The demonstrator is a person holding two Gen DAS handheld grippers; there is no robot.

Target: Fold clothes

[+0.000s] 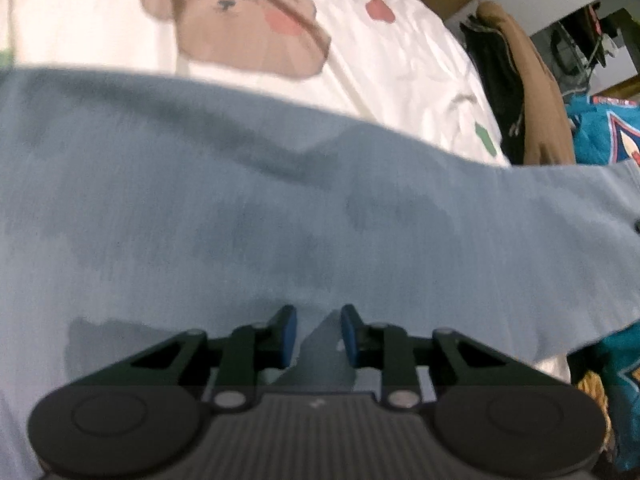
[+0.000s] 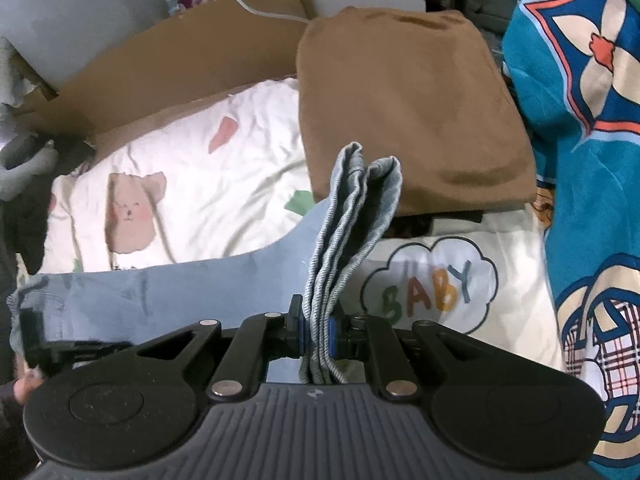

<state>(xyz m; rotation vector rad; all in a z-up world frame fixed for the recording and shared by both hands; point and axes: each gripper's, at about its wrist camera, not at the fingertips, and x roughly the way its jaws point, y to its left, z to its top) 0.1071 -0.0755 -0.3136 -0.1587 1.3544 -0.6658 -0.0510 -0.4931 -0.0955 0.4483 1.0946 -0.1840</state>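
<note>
A light blue garment [image 1: 280,208] lies spread over the white printed bedsheet [image 1: 392,60] and fills most of the left wrist view. My left gripper [image 1: 319,332] hovers low over it, blue pads [image 1: 289,334] a short way apart; a grey wedge of cloth or shadow sits in the gap, and the pads do not press on it. In the right wrist view my right gripper [image 2: 316,334] is shut on a bunched, folded edge of the blue garment [image 2: 352,216], which stands up between the fingers. The garment stretches left to my left gripper [image 2: 40,340].
A folded brown garment [image 2: 408,108] lies on the bed just beyond the right gripper. A teal patterned blanket [image 2: 580,120] runs along the right side. Cardboard [image 2: 168,64] and a white cable [image 2: 248,4] lie behind the bed. A hand [image 2: 24,388] shows at lower left.
</note>
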